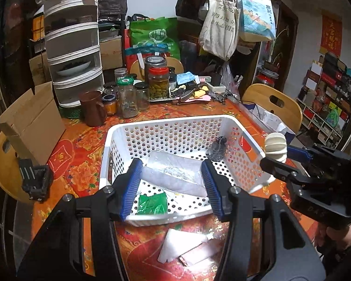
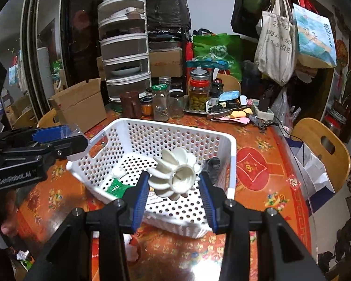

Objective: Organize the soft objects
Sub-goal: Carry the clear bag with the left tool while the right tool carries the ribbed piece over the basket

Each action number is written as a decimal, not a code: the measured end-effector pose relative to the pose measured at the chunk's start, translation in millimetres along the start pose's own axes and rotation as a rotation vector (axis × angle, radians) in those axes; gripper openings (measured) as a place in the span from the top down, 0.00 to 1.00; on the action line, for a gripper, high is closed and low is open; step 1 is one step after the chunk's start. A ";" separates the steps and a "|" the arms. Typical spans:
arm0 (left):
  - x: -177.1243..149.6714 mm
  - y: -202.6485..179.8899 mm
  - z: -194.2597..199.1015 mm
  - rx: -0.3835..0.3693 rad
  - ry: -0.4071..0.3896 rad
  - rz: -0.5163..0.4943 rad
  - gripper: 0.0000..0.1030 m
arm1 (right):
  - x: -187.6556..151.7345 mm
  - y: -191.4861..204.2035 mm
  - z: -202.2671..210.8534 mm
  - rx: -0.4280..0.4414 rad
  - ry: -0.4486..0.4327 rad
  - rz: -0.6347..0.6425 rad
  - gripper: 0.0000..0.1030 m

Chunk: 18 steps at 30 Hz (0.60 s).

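Note:
A white perforated basket (image 1: 119,138) sits on the red floral table; it also shows in the right wrist view (image 2: 231,154). Inside lie a white padded pack (image 1: 175,175), a green packet (image 1: 152,203) and a black scrunchie (image 1: 217,149). My left gripper (image 1: 170,187) is open and empty over the basket's near side. My right gripper (image 2: 175,187) holds a cream ribbed soft ornament (image 2: 173,175) between its blue pads, above the basket's right rim; the ornament also shows in the left wrist view (image 1: 275,147). A white packet (image 1: 182,245) lies on the table in front of the basket.
Glass jars (image 1: 128,98), a brown mug (image 1: 92,109) and a stacked white food cover (image 1: 74,53) stand behind the basket. A cardboard box (image 1: 32,124) sits at left. Wooden chairs (image 1: 276,103) flank the table. Bags hang at back right.

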<state>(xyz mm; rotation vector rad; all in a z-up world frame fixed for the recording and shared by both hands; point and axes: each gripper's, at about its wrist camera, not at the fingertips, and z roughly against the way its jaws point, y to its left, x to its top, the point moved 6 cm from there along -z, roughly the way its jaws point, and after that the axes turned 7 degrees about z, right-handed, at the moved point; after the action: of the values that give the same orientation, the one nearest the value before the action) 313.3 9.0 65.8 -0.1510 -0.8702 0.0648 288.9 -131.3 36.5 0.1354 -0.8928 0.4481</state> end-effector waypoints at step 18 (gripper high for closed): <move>2.2 24.3 -142.7 0.102 0.259 0.045 0.51 | 0.2 -13.2 -109.2 -0.015 0.255 -0.011 0.59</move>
<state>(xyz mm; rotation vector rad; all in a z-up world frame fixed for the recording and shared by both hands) 424.0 18.2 -27.0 -0.0812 -0.6037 0.1286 373.5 -110.7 -30.8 0.0675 -0.6449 0.4372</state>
